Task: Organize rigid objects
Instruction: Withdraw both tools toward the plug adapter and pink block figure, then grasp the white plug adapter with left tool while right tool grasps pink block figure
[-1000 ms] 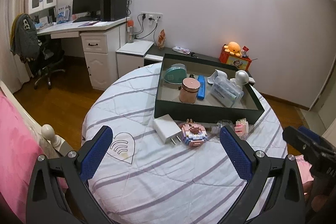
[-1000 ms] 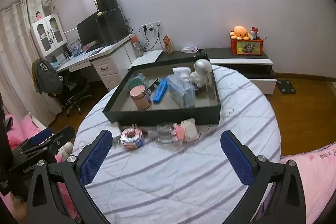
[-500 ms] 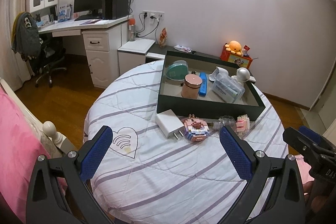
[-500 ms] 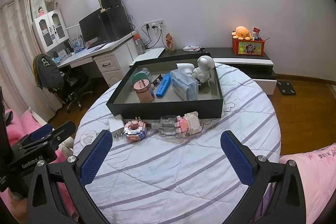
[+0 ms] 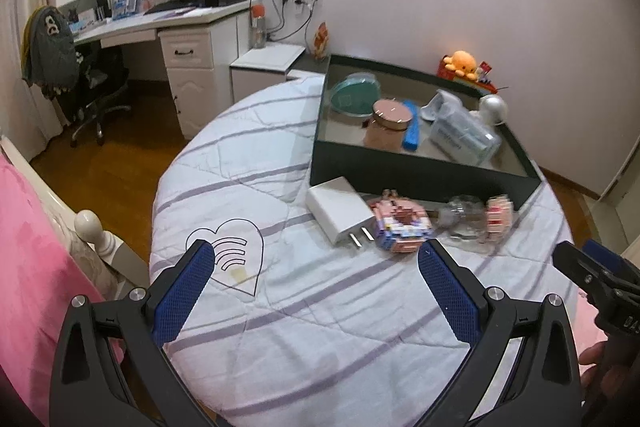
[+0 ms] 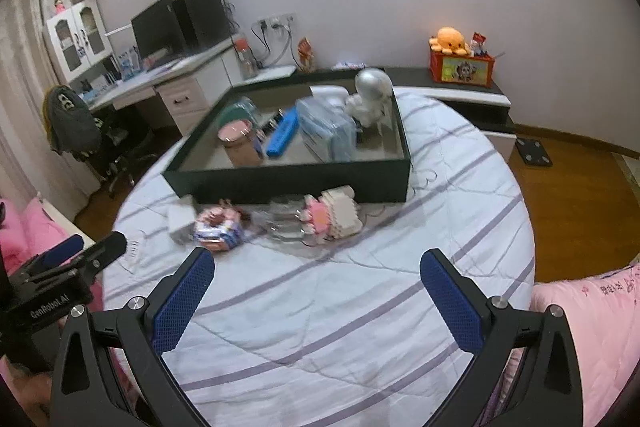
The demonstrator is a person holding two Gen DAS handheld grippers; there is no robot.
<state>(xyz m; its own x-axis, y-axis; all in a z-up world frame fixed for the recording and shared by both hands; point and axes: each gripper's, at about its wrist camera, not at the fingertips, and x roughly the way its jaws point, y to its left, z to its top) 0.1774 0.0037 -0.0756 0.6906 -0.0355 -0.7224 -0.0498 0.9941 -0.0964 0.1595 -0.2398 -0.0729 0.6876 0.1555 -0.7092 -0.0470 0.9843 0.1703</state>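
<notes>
Rigid objects still waiting to be sorted lie in a short row on the striped cloth of the round worktop [image 5: 248, 155], just in front of the near wall of the dark box [image 5: 420, 183]: a white charger [image 5: 338, 207] with its prongs toward the camera, a pink block model [image 5: 402, 225] touching it, a clear glass piece [image 5: 464, 223], and a second pink-and-white block model [image 5: 500, 217]. Inside the box stand a copper-lidded jar [image 5: 386, 125], a blue bar [image 5: 411, 131], a teal round tin [image 5: 354, 97], a clear plastic pack [image 5: 464, 137] and a white figure [image 5: 494, 107]. Compared with a second ago, both wrist views show the row larger and closer to the fingers, so both tools have moved in toward the worktop; nothing on the cloth has shifted. The left tongs [image 5: 312, 291] are spread wide and empty, lined up roughly on the charger and the first block model. The right tongs [image 6: 318, 297] are likewise apart and holding nothing, facing the glass piece and the second block model. This looks like the approach before the first pick of the remaining items, probably with each tool taking the piece nearest to it, and the box has free floor near its front for them.
</notes>
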